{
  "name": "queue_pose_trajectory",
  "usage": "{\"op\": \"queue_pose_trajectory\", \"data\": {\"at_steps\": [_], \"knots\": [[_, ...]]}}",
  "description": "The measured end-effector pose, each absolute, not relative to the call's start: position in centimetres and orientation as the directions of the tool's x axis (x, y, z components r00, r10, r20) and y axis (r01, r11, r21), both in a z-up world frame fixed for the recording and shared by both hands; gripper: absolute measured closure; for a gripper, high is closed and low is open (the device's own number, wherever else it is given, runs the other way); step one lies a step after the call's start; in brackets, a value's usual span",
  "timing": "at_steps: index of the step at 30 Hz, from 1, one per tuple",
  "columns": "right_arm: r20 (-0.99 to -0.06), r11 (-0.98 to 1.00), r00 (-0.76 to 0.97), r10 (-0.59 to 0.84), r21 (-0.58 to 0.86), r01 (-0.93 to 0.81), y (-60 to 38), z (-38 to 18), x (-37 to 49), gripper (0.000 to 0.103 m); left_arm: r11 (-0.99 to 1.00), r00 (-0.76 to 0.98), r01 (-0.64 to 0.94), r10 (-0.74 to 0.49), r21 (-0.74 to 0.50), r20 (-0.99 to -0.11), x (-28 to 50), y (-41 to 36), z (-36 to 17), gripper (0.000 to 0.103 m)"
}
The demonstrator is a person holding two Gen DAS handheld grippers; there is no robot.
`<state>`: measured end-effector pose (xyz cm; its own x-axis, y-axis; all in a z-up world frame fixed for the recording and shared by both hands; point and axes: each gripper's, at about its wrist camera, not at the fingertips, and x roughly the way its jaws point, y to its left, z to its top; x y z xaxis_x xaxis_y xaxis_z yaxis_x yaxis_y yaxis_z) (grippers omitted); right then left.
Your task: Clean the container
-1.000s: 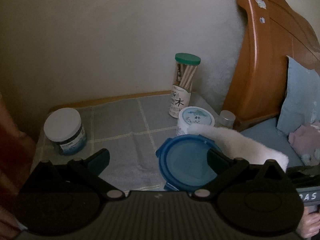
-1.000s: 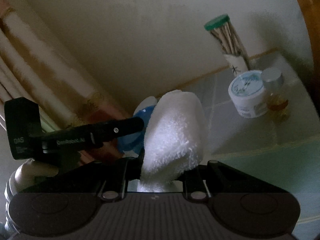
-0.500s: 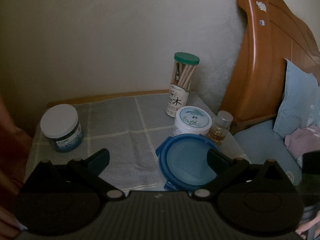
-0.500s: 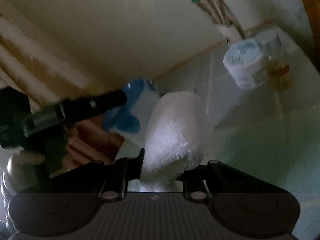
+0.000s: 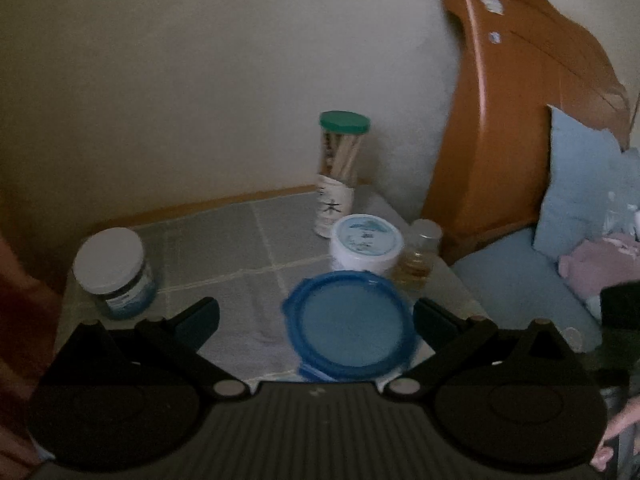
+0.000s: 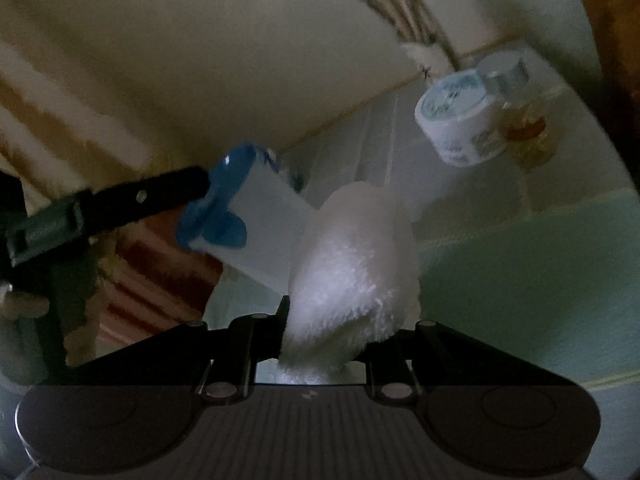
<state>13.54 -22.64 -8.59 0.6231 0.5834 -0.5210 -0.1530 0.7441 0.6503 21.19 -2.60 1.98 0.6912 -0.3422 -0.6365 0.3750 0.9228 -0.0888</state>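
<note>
Right wrist view. The right gripper (image 6: 340, 320) has its jaws drawn almost together and clamped on a rolled white towel (image 6: 356, 260), whose free end stands forward of the fingers. Just to the left of the towel, and touching it or nearly so, is the container (image 6: 260, 224), a clear tub under a blue clip lid. One black finger (image 6: 160, 196) of the left gripper meets that lid at its left rim.

Left wrist view. The left gripper (image 5: 316, 312) has its jaws wide apart. The container (image 5: 352, 328) lies between them, close against the right finger and clear of the left, so nothing is clamped. It appears to rest on the grey checked cloth (image 5: 224, 248) at the near right of the bedside table, though blur hides its base.

Step in hand, as a judgement: the wiping of the outside, with the towel brought to the container's side wall. The next move calls for steadying the tub with the left jaws, then drawing the towel round the wall and over the lid.

Count: one container, one towel, two grippers. Four other vessels: a white-lidded jar (image 5: 114, 272) far left, a green-capped tube of sticks (image 5: 340, 172), a white tub (image 5: 366, 244) and a small amber bottle (image 5: 418, 256). To the right are one wooden headboard (image 5: 512, 120) and one blue pillow (image 5: 580, 192).
</note>
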Motion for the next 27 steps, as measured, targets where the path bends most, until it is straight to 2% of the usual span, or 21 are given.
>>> {"op": "queue_pose_trajectory", "data": {"at_steps": [9, 14, 17, 19, 22, 27], "knots": [[-0.484, 0.744, 0.675, 0.557, 0.653, -0.146, -24.5, -7.1, 12.5, 0.082, 0.937, 0.702, 0.350, -0.259, 0.005, -0.664, 20.8, -5.8, 0.4, 0.000], [-0.471, 0.736, 0.684, 0.557, 0.661, -0.145, -25.1, -7.2, 12.1, 0.082, 0.947, 0.735, 0.316, -0.205, 0.059, -0.647, 20.5, -6.2, 0.2, 0.003], [-0.466, 0.733, 0.686, 0.559, 0.665, -0.145, -25.2, -7.3, 12.0, 0.082, 0.948, 0.732, 0.313, -0.207, 0.051, -0.649, 20.7, -5.9, 0.3, 0.008], [-0.463, 0.730, 0.687, 0.560, 0.668, -0.144, -25.3, -7.4, 12.0, 0.082, 0.948, 0.725, 0.318, -0.219, 0.035, -0.653, 20.8, -5.7, 0.4, 0.017], [-0.462, 0.727, 0.689, 0.559, 0.673, -0.139, -25.4, -7.4, 12.0, 0.082, 0.944, 0.716, 0.329, -0.227, 0.033, -0.660, 21.0, -5.6, 0.5, 0.024], [-0.466, 0.728, 0.690, 0.554, 0.673, -0.130, -25.7, -7.5, 12.0, 0.082, 0.917, 0.697, 0.393, -0.248, 0.068, -0.673, 21.2, -5.6, 0.5, 0.025]]}}
